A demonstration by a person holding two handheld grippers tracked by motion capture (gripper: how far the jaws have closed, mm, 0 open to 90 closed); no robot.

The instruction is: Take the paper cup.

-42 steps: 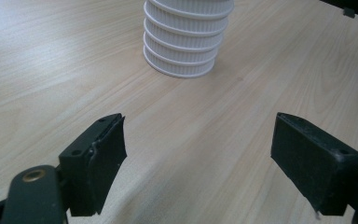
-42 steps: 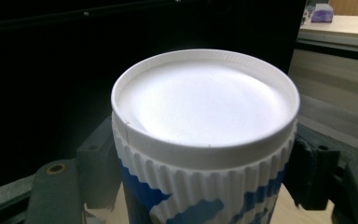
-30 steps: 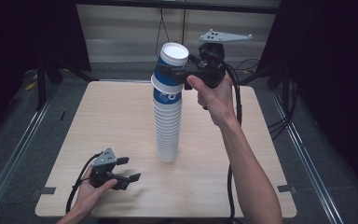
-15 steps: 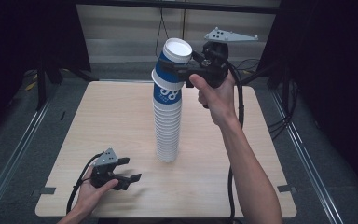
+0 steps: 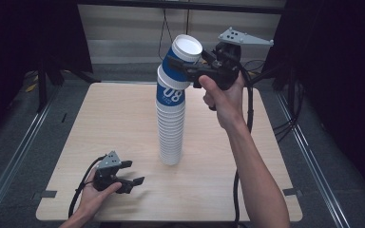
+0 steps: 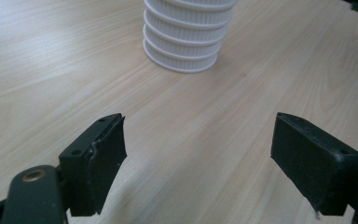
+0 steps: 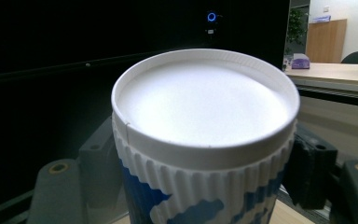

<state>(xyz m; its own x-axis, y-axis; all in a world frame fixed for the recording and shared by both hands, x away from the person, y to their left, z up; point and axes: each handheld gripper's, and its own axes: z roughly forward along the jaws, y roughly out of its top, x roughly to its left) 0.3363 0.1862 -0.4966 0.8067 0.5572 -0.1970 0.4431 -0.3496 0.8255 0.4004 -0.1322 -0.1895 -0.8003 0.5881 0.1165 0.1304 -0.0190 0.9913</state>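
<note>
A: Tilted now, the top blue-and-white ribbed paper cup (image 5: 179, 64), upside down; a second ago it sat straighter on the tall stack of white ribbed paper cups (image 5: 170, 128). Its base leans toward 1 o'clock, and it's still over the stack's top.

B: Right tool (image 5: 184, 66)?

A: Clamped on that cup, one jaw each side, seen plainly in the right gripper view (image 7: 204, 135). Jaws have just been closing, cup between them. Hand has shifted slightly toward 1 o'clock.

B: Left tool (image 5: 132, 173)?

A: Same spot as before, low at 7 o'clock on the light wooden surface (image 5: 100, 118), jaws wide, nothing in them. Stack stands mid-surface, at 1 o'clock from that tool; its bottom rims show in the left gripper view (image 6: 182, 44).
</note>
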